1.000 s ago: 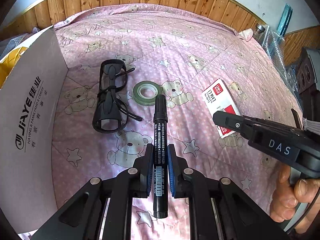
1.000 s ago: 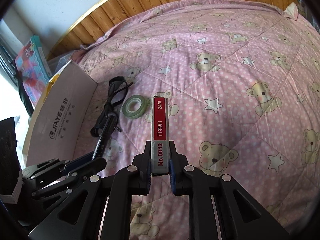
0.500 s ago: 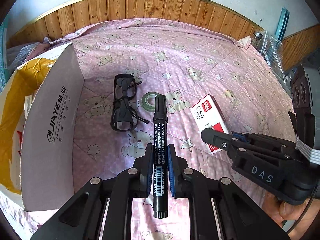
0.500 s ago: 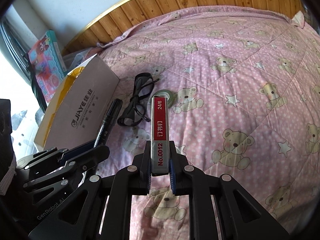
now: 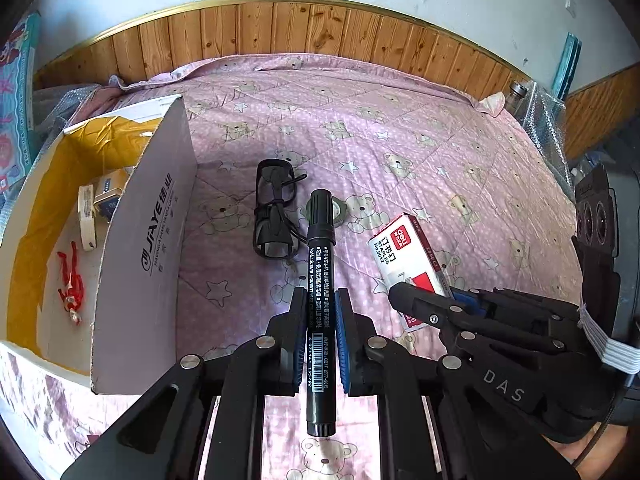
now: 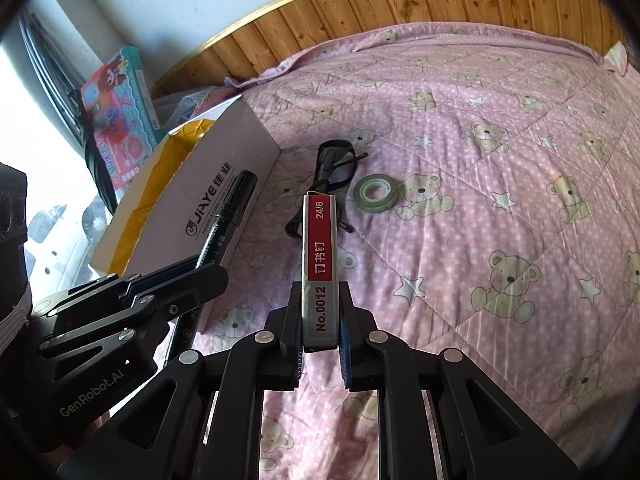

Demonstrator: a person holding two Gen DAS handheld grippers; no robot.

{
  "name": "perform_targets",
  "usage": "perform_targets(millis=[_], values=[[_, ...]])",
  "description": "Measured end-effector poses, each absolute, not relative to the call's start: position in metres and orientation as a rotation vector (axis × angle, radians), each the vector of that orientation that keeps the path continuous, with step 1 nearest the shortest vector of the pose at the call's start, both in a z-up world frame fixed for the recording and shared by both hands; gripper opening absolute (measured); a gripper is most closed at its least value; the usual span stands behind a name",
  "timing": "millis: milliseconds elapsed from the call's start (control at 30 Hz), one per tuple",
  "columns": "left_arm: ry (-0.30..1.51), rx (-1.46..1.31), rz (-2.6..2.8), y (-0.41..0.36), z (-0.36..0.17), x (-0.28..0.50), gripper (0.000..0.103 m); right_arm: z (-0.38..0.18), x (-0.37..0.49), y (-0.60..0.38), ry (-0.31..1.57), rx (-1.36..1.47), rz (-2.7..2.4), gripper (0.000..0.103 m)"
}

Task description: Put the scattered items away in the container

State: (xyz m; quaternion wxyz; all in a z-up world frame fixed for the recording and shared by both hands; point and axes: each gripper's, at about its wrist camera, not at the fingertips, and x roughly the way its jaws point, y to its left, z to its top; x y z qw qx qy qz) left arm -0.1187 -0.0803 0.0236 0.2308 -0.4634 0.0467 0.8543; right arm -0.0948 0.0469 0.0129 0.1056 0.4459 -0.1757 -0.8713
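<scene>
Clamping a black marker (image 5: 320, 280) between its blue pads, the left gripper (image 5: 320, 334) hung above the pink bear-print bed (image 5: 460, 168), the pen's cap pointing toward 12 o'clock. At about 4 o'clock in that view the right gripper (image 6: 320, 322) was closed on a red-and-white staple box (image 5: 404, 256), gripping it by its narrow sides so that the box's long edge ran forward along the fingers. Both held items were clear of the quilt. Beyond the marker's tip, a pair of black safety glasses (image 5: 276, 212) lay folded on the bed, and just beside them toward 3 o'clock sat a green tape roll (image 6: 376, 192), partly hidden behind the pen cap in the left wrist view. At 9 o'clock stood the open cardboard box (image 5: 148, 240), white outside and yellow inside, resting on the bed; it held a roll of pale tape (image 5: 86, 216), a small carton (image 5: 108, 194) and a red trinket (image 5: 71, 280). Wooden wall panelling (image 5: 320, 28) closed off the far side.
</scene>
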Motion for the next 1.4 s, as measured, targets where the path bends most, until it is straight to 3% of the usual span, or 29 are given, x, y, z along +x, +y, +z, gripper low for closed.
perform_targets(millis=[1400], values=[[-0.164, -1.166, 2.610, -0.227, 0.086, -0.146, 0.014, 0.075, -0.129, -0.081, -0.245, 1.155, -2.427, 0.015]])
